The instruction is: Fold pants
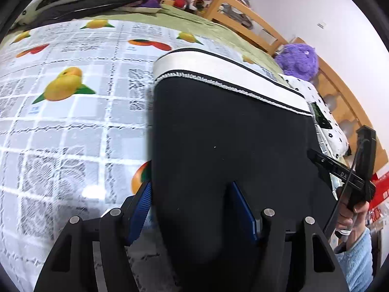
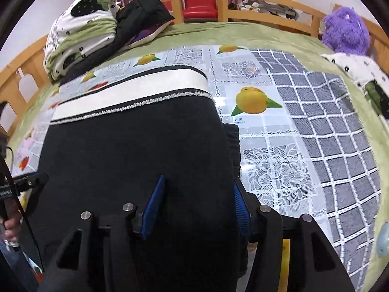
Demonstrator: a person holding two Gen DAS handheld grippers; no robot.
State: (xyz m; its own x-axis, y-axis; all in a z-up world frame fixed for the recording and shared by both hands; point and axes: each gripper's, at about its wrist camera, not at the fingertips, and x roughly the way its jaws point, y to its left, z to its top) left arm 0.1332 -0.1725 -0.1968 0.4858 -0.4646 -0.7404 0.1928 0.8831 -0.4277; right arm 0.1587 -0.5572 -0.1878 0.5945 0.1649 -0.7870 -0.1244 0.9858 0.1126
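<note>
Black pants (image 1: 226, 133) with a white waistband (image 1: 218, 65) lie folded on a fruit-print plastic cover on the bed. My left gripper (image 1: 192, 194) straddles the pants' left edge with its blue pads (image 1: 143, 204) spread wide apart. My right gripper (image 2: 198, 194) straddles the pants (image 2: 136, 141) at their right edge, pads (image 2: 155, 199) also wide apart, black cloth bulging between them. The waistband (image 2: 136, 90) points away from me. The right gripper's handle and hand show in the left wrist view (image 1: 350, 177).
The fruit-print cover (image 2: 262, 102) lies over a green bedspread (image 2: 243, 34). Folded bedding and a dark jacket (image 2: 97, 31) sit at the far left, a purple plush toy (image 2: 345, 31) at the far right. A wooden bed rail (image 2: 243, 0) runs behind.
</note>
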